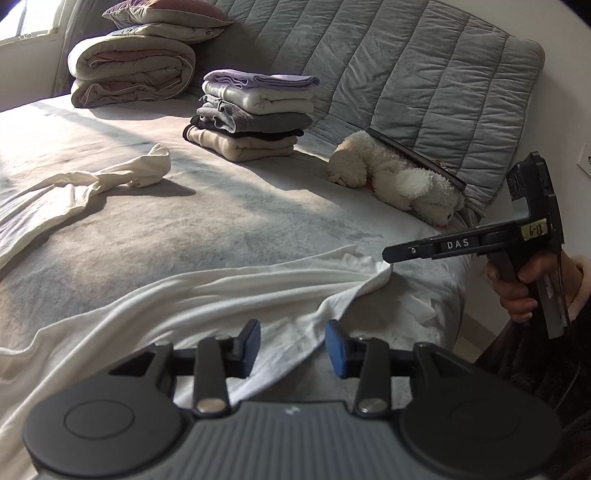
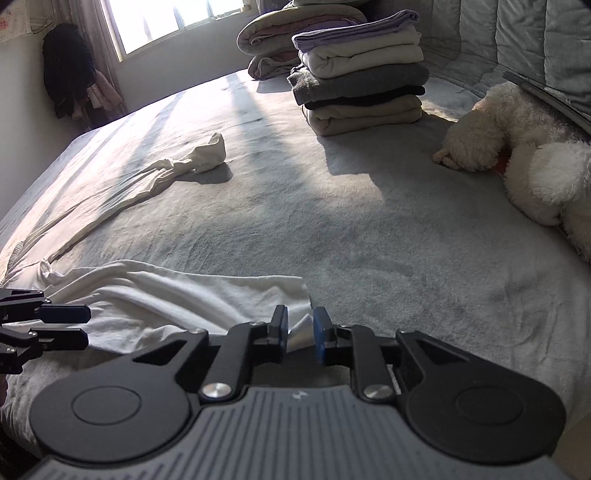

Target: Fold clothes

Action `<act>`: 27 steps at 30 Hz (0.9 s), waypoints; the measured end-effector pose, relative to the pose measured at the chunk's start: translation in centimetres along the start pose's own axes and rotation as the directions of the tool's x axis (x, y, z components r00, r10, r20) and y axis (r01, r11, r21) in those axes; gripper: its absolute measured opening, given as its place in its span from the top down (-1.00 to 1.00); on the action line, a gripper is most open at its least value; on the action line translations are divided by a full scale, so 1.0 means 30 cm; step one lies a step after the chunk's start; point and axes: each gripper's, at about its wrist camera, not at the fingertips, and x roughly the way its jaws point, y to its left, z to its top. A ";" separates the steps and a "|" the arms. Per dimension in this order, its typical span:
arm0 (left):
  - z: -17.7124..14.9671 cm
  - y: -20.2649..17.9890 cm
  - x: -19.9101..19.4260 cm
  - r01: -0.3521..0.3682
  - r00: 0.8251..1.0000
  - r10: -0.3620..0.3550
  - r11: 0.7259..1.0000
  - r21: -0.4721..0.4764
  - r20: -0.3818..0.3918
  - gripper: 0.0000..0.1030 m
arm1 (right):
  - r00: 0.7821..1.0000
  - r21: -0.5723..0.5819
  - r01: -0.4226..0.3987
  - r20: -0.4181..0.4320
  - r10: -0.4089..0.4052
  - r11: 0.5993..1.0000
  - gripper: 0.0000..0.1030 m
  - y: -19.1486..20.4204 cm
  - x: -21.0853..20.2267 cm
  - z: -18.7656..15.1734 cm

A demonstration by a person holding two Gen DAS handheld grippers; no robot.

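Grey fleece bedding (image 2: 369, 221) fills both views, sunlit in stripes from a window (image 2: 166, 22) at the far side, with a broad bare stretch open in the middle. At the near edge lies a white garment (image 1: 184, 295), rumpled, one sleeve trailing away toward the far left. The right gripper (image 2: 300, 334) has a corner of that garment between its blue pads, which stand narrowly apart around the cloth; whether they press it I cannot tell. Seen from the left wrist view, its finger reads "DAS" and a yellow tag reads "6-13". The left gripper (image 1: 292, 349) hovers over the garment's hem with its fingers spread wide, holding nothing. Along the quilted headboard (image 1: 406, 74) sit a stack of folded clothes (image 1: 251, 114), a rolled duvet (image 1: 129, 70) and a white plush toy (image 1: 399, 177).
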 end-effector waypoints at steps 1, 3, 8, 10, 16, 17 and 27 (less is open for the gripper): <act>0.008 -0.005 0.009 -0.003 1.000 0.003 1.000 0.000 0.004 0.13 | 1.000 0.004 0.003 0.011 -0.003 1.000 0.14 -0.009 0.010 0.005; 0.033 -0.008 0.033 -0.017 1.000 0.017 1.000 -0.006 0.009 0.11 | 1.000 0.007 -0.004 0.017 0.003 1.000 0.09 -0.031 0.036 0.015; 0.138 -0.029 0.132 -0.023 1.000 0.024 0.999 0.025 -0.010 0.11 | 0.998 0.000 -0.054 -0.045 0.054 0.999 0.09 -0.042 0.047 0.021; 0.181 -0.047 0.209 0.003 0.999 0.000 0.999 0.054 -0.045 0.11 | 0.996 -0.015 -0.065 -0.060 0.064 0.998 0.09 -0.040 0.031 0.001; 0.246 -0.117 0.415 0.079 0.986 -0.060 0.990 0.117 -0.154 0.11 | 0.995 -0.049 -0.073 -0.075 0.069 0.996 0.30 -0.033 0.021 -0.049; 0.249 -0.129 0.439 0.083 0.984 -0.061 0.988 0.127 -0.168 0.12 | 0.994 -0.042 -0.079 -0.076 0.076 0.996 0.36 -0.039 0.020 -0.052; 0.260 -0.211 0.537 0.085 0.984 -0.056 0.981 0.174 -0.167 0.98 | 0.989 -0.029 -0.121 -0.083 0.118 0.992 0.91 -0.058 0.027 -0.077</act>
